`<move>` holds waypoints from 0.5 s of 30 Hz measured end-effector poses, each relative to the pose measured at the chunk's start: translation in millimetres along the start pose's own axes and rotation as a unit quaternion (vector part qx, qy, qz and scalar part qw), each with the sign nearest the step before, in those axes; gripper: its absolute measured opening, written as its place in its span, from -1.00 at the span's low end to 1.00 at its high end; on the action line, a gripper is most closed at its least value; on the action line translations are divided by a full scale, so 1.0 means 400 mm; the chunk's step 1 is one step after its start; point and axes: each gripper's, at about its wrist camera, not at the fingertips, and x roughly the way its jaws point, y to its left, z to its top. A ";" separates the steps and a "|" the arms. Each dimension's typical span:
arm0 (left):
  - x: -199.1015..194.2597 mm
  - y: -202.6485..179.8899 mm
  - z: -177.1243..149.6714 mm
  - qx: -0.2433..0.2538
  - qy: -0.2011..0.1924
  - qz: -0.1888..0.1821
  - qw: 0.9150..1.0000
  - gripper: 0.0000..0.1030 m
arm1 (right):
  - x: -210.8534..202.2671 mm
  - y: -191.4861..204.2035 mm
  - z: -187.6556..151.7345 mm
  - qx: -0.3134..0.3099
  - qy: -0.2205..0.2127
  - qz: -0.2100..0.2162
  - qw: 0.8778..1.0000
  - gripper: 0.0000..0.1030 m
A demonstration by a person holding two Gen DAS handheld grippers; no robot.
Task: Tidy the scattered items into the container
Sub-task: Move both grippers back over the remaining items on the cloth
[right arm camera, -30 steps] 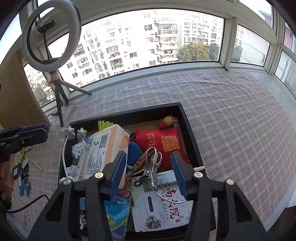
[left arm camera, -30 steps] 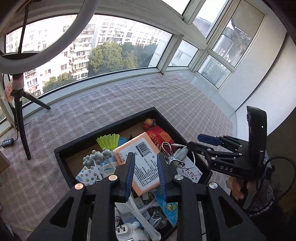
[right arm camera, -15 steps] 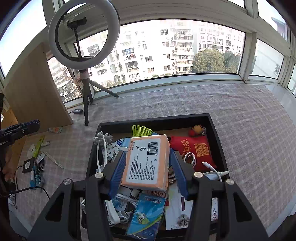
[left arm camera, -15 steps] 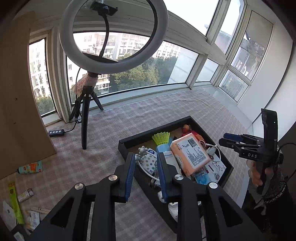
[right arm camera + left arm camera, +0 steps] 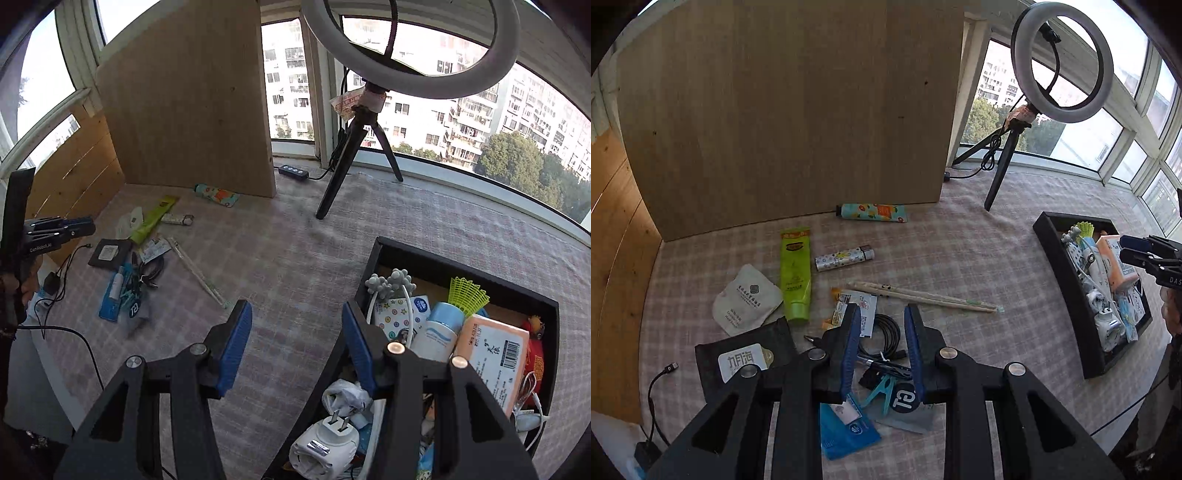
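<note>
Left gripper (image 5: pixel 881 345): yours, jaws narrowly parted, empty, above the scattered pile. Right gripper (image 5: pixel 297 347): half open, empty, at the tray (image 5: pixel 373 258) corner.

Left to tidy, near to far:
- blue packet (image 5: pixel 849 428), grey pouch (image 5: pixel 905 406), blue clip (image 5: pixel 882 389)
- black cable (image 5: pixel 886 332), sachets (image 5: pixel 862 306), black card sleeve (image 5: pixel 746 350)
- chopsticks (image 5: pixel 923 297), white pouch (image 5: pixel 746 299), green tube (image 5: pixel 795 273)
- patterned stick (image 5: pixel 846 258), floral tube (image 5: pixel 873 213)

Done: tray already crowded, with orange pack (image 5: pixel 493 354), plug (image 5: pixel 325 443), shuttlecock (image 5: pixel 466 293). Judged roughly half complete.
</note>
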 end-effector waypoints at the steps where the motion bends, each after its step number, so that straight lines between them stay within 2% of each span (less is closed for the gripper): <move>1: 0.009 0.024 -0.018 -0.009 0.007 0.004 1.000 -0.55 | 0.031 0.033 0.008 -0.015 0.010 0.008 1.000 -0.03; 4: 0.043 0.080 -0.062 -0.039 0.029 0.011 0.999 -0.55 | 0.125 0.132 0.031 -0.063 0.044 0.033 0.997 -0.03; 7: 0.078 0.111 -0.101 -0.077 0.052 -0.009 0.996 -0.55 | 0.217 0.228 0.048 -0.118 0.073 0.047 0.989 -0.03; 12: 0.148 0.064 -0.122 -0.092 0.086 -0.042 0.991 -0.54 | 0.353 0.339 0.071 -0.179 0.109 0.058 0.976 -0.03; 15: 0.196 0.045 -0.115 -0.118 0.102 -0.053 0.986 -0.52 | 0.422 0.387 0.080 -0.203 0.123 0.056 0.970 -0.03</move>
